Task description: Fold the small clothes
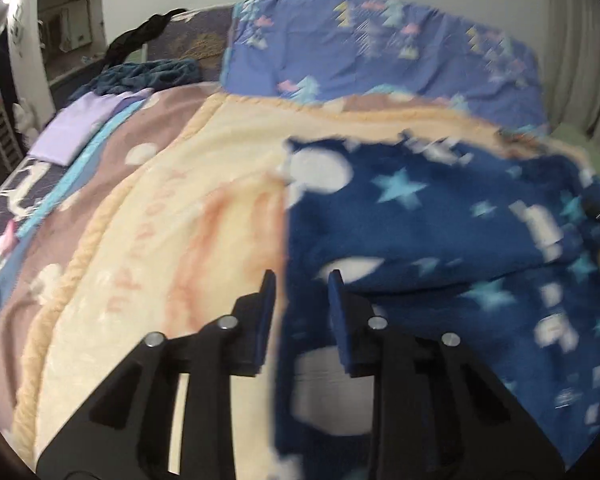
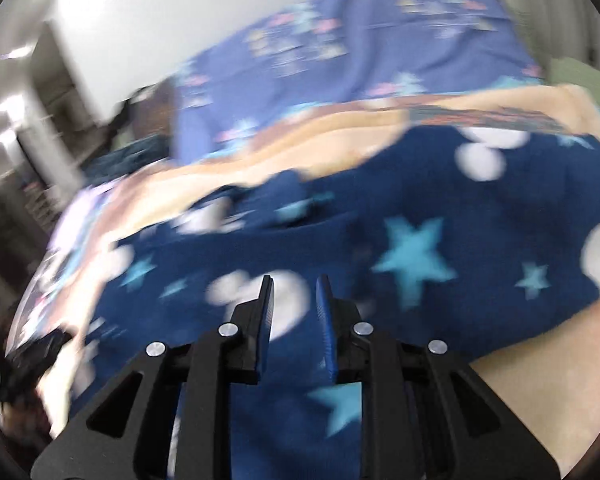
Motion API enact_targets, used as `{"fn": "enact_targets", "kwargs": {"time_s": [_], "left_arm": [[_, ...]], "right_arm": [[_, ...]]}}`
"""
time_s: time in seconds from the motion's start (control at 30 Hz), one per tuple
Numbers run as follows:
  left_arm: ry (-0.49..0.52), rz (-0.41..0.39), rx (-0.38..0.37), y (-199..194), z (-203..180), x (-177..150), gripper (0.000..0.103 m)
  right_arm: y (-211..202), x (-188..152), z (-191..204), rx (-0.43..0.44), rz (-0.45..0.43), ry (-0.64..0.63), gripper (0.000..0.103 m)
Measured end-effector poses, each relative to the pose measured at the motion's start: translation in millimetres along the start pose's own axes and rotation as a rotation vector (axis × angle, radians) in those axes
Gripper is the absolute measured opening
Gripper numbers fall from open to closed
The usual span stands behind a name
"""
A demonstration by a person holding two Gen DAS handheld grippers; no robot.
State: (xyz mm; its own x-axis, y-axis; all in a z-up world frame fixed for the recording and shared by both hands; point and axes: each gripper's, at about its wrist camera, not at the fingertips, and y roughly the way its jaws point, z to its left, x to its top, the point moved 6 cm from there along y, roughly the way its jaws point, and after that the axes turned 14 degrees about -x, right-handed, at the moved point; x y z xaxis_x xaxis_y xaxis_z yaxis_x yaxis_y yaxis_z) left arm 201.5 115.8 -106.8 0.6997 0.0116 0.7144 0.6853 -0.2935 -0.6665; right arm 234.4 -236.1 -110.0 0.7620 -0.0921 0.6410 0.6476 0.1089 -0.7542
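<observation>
A dark blue fleece garment (image 1: 440, 240) with light blue stars and white blobs lies spread on the bed; it fills the right wrist view (image 2: 380, 220) too. My left gripper (image 1: 302, 280) hovers over the garment's left edge, jaws apart with nothing between them. My right gripper (image 2: 294, 286) is over the middle of the garment, jaws apart and empty. Both views are motion-blurred. The other gripper shows as a dark blur at the left edge of the right wrist view (image 2: 32, 356).
The garment lies on a cream and brown blanket (image 1: 160, 220). A blue patterned pillow (image 1: 380, 48) sits at the head. A folded lilac cloth (image 1: 76, 124) and a dark teal heap (image 1: 148, 74) lie far left. A white wall stands behind.
</observation>
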Motion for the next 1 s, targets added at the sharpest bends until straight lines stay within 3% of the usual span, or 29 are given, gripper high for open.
{"fn": "enact_targets", "kwargs": {"time_s": [0.1, 0.13, 0.23, 0.3, 0.37, 0.5, 0.57, 0.63, 0.73, 0.83, 0.9, 0.97, 1.0], "left_arm": [[0.034, -0.018, -0.108, 8, -46, 18, 0.027], [0.047, -0.011, -0.14, 17, -59, 22, 0.027], [0.047, 0.054, -0.211, 67, -88, 19, 0.028], [0.062, 0.145, -0.154, 113, -90, -4, 0.029], [0.06, 0.128, -0.167, 127, -88, -15, 0.028], [0.027, 0.116, -0.211, 120, -83, -14, 0.029], [0.02, 0.116, -0.222, 119, -82, -14, 0.029], [0.032, 0.116, -0.208, 119, -84, -14, 0.029], [0.047, 0.116, -0.192, 119, -85, -15, 0.029], [0.043, 0.114, -0.196, 119, -83, -14, 0.029], [0.043, 0.114, -0.197, 119, -83, -14, 0.029], [0.044, 0.113, -0.196, 119, -83, -14, 0.029], [0.044, 0.113, -0.197, 119, -82, -15, 0.029]], "right_arm": [[50, -25, 0, -0.15, 0.164, -0.034, 0.022], [61, -29, 3, -0.142, 0.172, -0.011, 0.021], [52, -30, 4, -0.135, 0.12, 0.003, 0.021], [31, -27, 2, -0.1, 0.098, 0.021, 0.021], [9, -26, -15, -0.08, 0.061, 0.055, 0.022], [-53, -4, -110, -0.217, -0.108, 0.215, 0.033], [-75, 3, -185, -0.303, -0.141, 0.43, 0.043], [-89, -1, -261, -0.263, -0.14, 0.715, 0.058], [-85, -22, -335, -0.15, -0.115, 1.059, 0.066], [-69, -32, -367, -0.042, -0.087, 1.217, 0.066], [-60, -31, -369, -0.019, -0.08, 1.25, 0.066], [-57, -21, -369, -0.002, -0.133, 1.266, 0.065], [-61, -21, -372, 0.007, -0.155, 1.275, 0.055]]}}
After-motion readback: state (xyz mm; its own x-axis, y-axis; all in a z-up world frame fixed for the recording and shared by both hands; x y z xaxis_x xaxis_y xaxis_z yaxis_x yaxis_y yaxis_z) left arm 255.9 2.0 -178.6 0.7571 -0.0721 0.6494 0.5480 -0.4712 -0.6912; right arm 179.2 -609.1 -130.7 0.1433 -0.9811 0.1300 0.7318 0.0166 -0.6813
